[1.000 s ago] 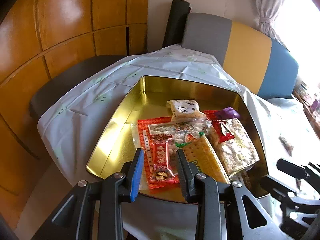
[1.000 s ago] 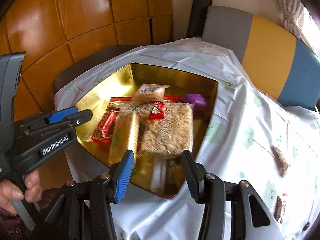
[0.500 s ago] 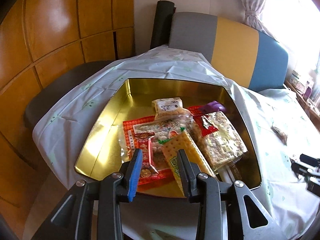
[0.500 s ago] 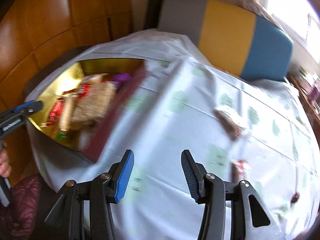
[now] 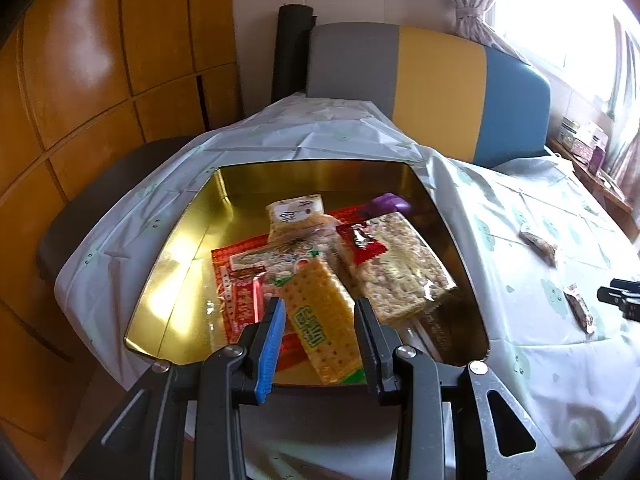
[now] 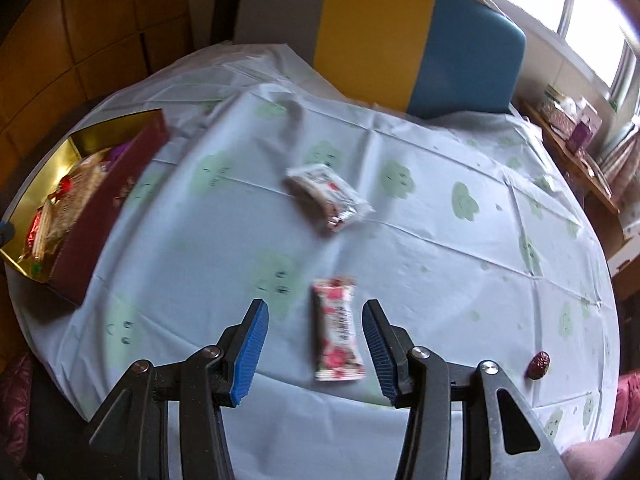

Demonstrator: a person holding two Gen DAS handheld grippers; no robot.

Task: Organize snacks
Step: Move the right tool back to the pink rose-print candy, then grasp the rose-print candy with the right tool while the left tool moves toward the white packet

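Left wrist view: left gripper (image 5: 320,312) hovers over near rim of gold tin (image 5: 180,240), fingers (image 5: 272,340) apart, empty. Tin sits at worktop's (image 5: 520,248) left edge, holding yellow cracker pack (image 5: 320,312), rice-cake pack (image 5: 400,264) and other snacks.

Right wrist view: right gripper (image 6: 316,328) above worktop's near edge, fingers (image 6: 250,348) released, straddling pink snack bar (image 6: 338,330) without touching. White wrapped snack (image 6: 328,192) lies mid-worktop; dark red sweet (image 6: 539,364) near right edge.
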